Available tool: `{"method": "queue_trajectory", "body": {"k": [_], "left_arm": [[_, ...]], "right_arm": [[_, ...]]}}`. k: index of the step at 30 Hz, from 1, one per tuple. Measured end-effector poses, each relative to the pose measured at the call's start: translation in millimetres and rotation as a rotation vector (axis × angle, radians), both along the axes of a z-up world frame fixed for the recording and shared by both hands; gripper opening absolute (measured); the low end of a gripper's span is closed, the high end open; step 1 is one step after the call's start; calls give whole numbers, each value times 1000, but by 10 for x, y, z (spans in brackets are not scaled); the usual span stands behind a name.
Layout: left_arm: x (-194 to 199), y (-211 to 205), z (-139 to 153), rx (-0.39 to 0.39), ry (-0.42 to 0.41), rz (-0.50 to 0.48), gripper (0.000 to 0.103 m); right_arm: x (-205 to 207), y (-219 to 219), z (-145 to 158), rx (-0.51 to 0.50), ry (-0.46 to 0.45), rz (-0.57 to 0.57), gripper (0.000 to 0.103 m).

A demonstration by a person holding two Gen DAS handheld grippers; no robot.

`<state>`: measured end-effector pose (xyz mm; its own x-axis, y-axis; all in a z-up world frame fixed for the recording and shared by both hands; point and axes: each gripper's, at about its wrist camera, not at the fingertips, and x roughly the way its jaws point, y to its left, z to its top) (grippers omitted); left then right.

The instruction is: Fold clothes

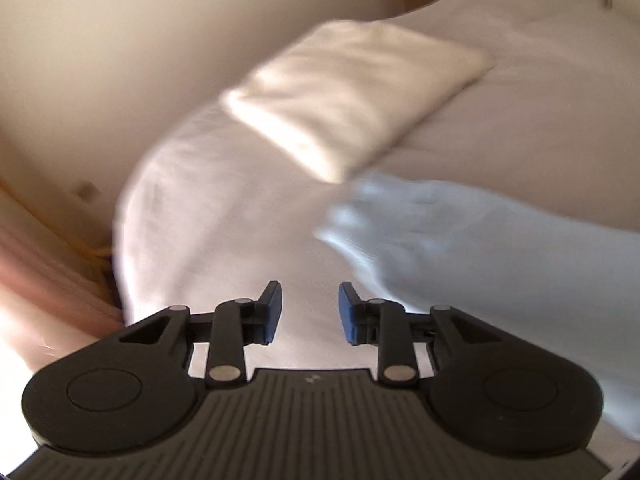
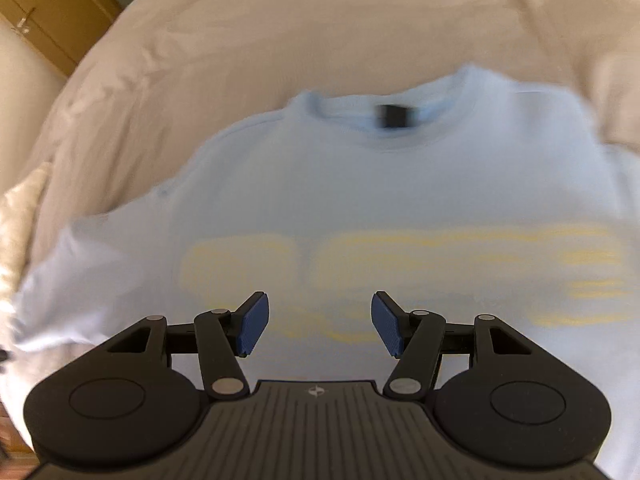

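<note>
A light blue T-shirt (image 2: 380,184) with a yellow print lies spread on the bed, its collar toward the far side, in the right wrist view. My right gripper (image 2: 319,322) is open and empty just above the shirt's chest. In the left wrist view a blurred sleeve of the blue T-shirt (image 1: 460,248) lies at the right. My left gripper (image 1: 310,312) is open and empty over the white bedsheet (image 1: 224,216), left of that sleeve. A folded cream garment (image 1: 352,92) lies farther ahead on the bed.
The bed's left edge (image 1: 124,240) drops to a wooden floor and a beige wall. A wooden cabinet (image 2: 48,12) stands at the far left. The folded cream garment's edge also shows in the right wrist view (image 2: 20,216).
</note>
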<state>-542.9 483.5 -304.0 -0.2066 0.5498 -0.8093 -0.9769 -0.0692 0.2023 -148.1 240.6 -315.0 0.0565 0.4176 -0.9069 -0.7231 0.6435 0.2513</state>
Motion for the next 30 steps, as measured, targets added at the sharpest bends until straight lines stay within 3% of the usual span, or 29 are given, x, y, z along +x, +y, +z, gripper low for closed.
{"method": "queue_trajectory", "body": {"k": [5,7,9,11,14,17,20,23,24,27,30], "left_arm": [[989,-909,28,-136,-259,-493,29],[1320,-1357,-85,-189,-289,-646,32],[1505,-1735,-240,-245,-301,-723,32],[1516,-2014,-486,-321,-272,-726,32],[1361,-2351,-685,-343,-166,-693,31],[1218,-2614,-587,-365,-126,-630,31],[1183,-2882,-266,-389,-96,-603,31],[1247,-3159,158,-381,-100,-633,36],[1273,-3241,304,-373,-101,-645,44],[1342,-3408,745,-318,-115,-689,49],[1425,-3574,1130,-269,-148,-717,64]], "right_arm": [[22,-812,26,-90,-159,-33,61],[22,-1176,-43,-125,-186,-65,61],[-31,-1454,-141,-155,-210,-72,61],[-95,-1731,-237,-182,-221,-56,61],[-206,-2135,-464,-224,-167,-22,67],[-340,-2475,-485,-203,-124,9,68],[-404,-2699,-348,-204,-54,16,66],[-345,-2917,28,-159,-2,-64,68],[-312,-2965,186,-129,3,-87,71],[-223,-3088,682,-37,5,-152,82],[-203,-3142,1134,34,-7,-194,91]]}}
